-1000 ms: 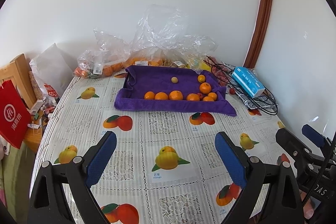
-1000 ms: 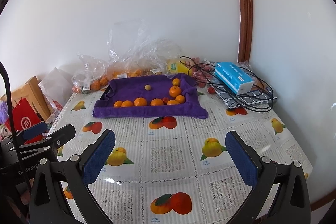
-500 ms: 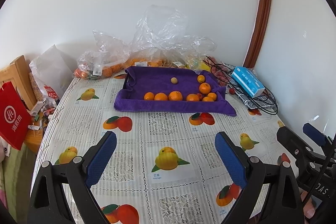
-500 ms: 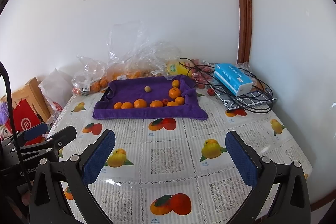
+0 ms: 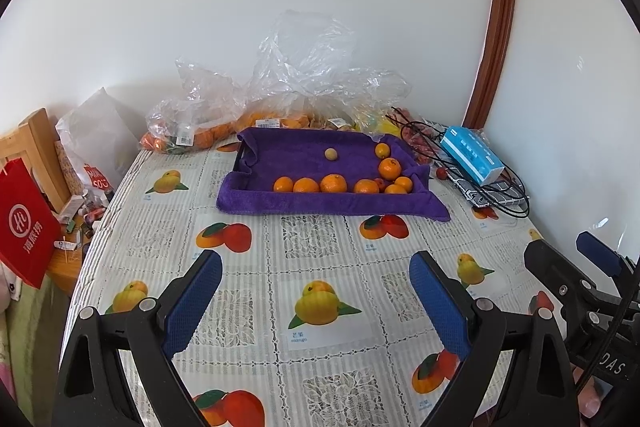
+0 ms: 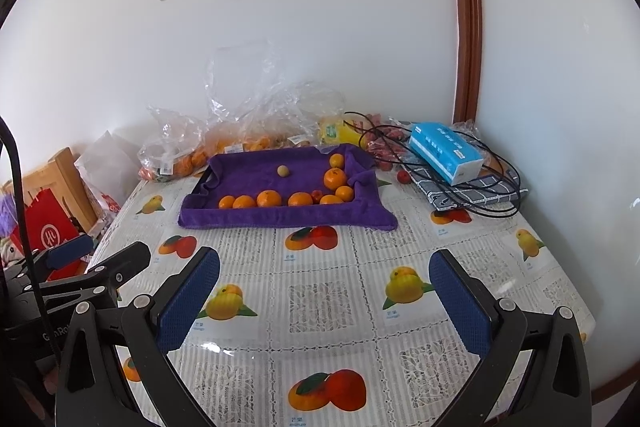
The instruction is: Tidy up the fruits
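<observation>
A tray lined with a purple towel (image 5: 288,151) (image 6: 248,171) sits at the back of the table. In it lie several oranges (image 5: 333,183) (image 6: 269,198), a small pale round fruit (image 5: 330,154) (image 6: 283,170) and a small red fruit (image 5: 379,183) (image 6: 317,195). My left gripper (image 5: 316,291) is open and empty, low over the table's front. My right gripper (image 6: 325,293) is open and empty, also at the front, to the right of the left one. Each gripper shows in the other's view (image 5: 576,267) (image 6: 96,259).
Clear plastic bags of oranges (image 5: 192,135) (image 6: 180,155) lie behind the tray by the wall. A blue tissue pack (image 5: 472,155) (image 6: 446,151), black cables (image 5: 500,195) and a checked cloth (image 6: 468,191) lie at the back right. A red bag (image 5: 24,223) hangs off the left edge.
Both grippers have drifted slightly; the scene sits a touch higher and smaller in the views. Both stay open and nothing on the table has moved.
</observation>
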`<state>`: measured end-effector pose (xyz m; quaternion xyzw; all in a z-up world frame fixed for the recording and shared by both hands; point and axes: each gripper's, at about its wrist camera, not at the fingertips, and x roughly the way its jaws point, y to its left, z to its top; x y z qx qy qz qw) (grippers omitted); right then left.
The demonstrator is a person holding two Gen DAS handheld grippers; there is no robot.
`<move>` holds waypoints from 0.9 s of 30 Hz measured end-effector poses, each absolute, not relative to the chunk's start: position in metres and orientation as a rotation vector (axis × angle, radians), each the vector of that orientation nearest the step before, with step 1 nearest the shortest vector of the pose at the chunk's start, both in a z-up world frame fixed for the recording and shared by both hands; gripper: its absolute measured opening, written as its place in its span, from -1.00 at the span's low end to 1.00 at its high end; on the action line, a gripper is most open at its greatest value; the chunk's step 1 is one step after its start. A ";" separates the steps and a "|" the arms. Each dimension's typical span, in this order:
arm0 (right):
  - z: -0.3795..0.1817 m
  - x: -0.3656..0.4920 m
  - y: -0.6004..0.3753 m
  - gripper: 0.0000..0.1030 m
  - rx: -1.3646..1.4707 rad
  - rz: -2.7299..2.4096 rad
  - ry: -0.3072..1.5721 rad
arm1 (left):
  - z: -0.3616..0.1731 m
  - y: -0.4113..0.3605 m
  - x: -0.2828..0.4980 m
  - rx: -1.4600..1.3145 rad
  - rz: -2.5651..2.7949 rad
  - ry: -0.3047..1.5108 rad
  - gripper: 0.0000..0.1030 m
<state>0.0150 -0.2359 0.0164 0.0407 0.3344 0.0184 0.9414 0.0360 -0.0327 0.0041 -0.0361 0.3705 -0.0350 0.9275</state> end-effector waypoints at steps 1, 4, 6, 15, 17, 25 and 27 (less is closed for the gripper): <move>0.016 0.015 -0.235 1.00 0.079 0.038 0.683 | 0.004 -0.032 0.036 -0.077 -0.071 0.760 0.84; 0.016 0.015 -0.235 1.00 0.079 0.038 0.682 | 0.003 -0.033 0.036 -0.078 -0.072 0.763 0.84; 0.016 0.015 -0.234 1.00 0.083 0.039 0.682 | 0.003 -0.033 0.035 -0.077 -0.069 0.762 0.84; 0.016 0.015 -0.233 1.00 0.079 0.039 0.681 | 0.003 -0.032 0.034 -0.081 -0.071 0.759 0.85; 0.016 0.014 -0.232 1.00 0.072 0.039 0.680 | 0.003 -0.032 0.034 -0.084 -0.069 0.760 0.84; 0.020 0.011 -0.232 1.00 0.071 0.042 0.667 | 0.004 -0.031 0.034 -0.085 -0.068 0.757 0.85; 0.021 0.010 -0.232 1.00 0.076 0.047 0.664 | 0.004 -0.031 0.034 -0.082 -0.068 0.756 0.84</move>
